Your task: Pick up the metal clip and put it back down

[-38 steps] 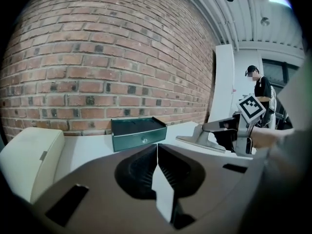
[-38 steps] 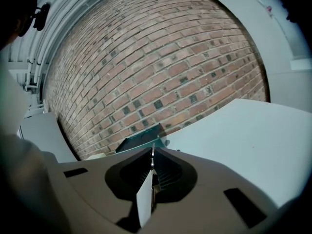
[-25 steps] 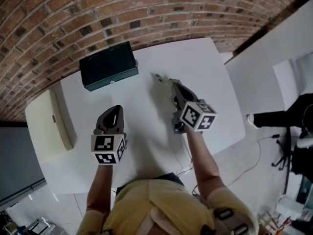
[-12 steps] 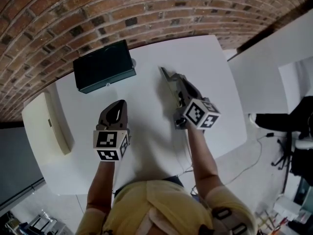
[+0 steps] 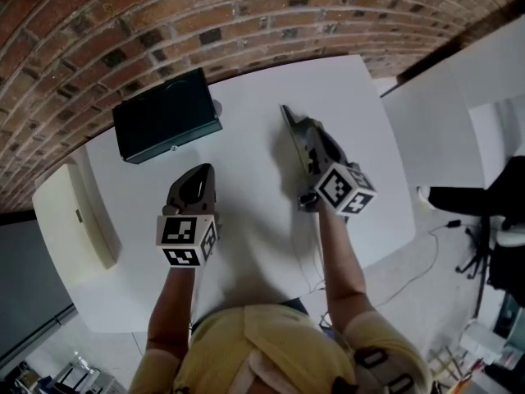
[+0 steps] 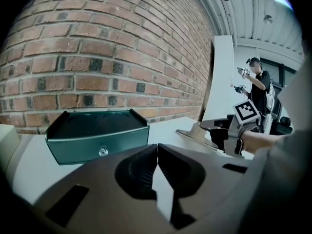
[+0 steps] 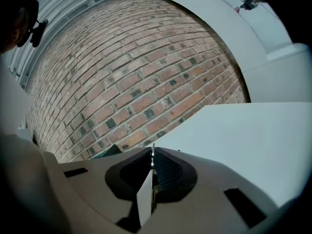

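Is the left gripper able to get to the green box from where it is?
Probably yes: only bare table lies between the left gripper and the green box. Its jaws are shut and empty, so they'd have to open first.

The head view looks steeply down from above onto the white rectangular bench (image 5: 246, 150) by the red brick wall (image 5: 246, 15). Cameras on the left tool (image 6: 157, 147) and right tool (image 7: 152, 155) sit low, close behind their jaws, facing that wall. The head and left gripper views share the dark green metal box (image 5: 164, 125).
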Motion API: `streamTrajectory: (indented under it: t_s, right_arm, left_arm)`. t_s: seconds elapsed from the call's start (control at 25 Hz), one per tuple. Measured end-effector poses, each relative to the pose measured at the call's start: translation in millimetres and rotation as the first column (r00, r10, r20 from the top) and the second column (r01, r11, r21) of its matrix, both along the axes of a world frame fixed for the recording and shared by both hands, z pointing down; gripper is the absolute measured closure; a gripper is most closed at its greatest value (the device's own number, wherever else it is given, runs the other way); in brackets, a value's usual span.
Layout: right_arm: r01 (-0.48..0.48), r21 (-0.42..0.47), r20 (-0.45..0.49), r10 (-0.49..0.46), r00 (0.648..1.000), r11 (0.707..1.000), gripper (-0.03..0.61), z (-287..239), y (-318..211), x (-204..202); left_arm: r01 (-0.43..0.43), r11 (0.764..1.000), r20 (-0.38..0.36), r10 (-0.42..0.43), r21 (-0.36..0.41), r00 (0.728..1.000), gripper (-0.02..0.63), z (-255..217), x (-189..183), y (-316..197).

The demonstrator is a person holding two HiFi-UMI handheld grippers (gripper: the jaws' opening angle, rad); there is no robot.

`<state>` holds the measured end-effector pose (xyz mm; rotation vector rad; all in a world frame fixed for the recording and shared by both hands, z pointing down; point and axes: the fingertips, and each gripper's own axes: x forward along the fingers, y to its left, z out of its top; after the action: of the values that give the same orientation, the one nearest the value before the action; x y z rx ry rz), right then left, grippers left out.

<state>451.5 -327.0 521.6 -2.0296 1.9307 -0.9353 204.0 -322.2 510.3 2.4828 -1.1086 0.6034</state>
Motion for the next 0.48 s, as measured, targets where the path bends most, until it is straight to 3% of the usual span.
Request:
streamTrajectory:
  t_s: [0.48]
  right_arm:
    - [-0.027,-0.009,-0.027,0.027,0.999,1.000,0.558,14,-3,16]
  left_arm:
    - [0.002,1.000,-0.004,-0.002,-0.015,1.000,0.611,10,13,-12]
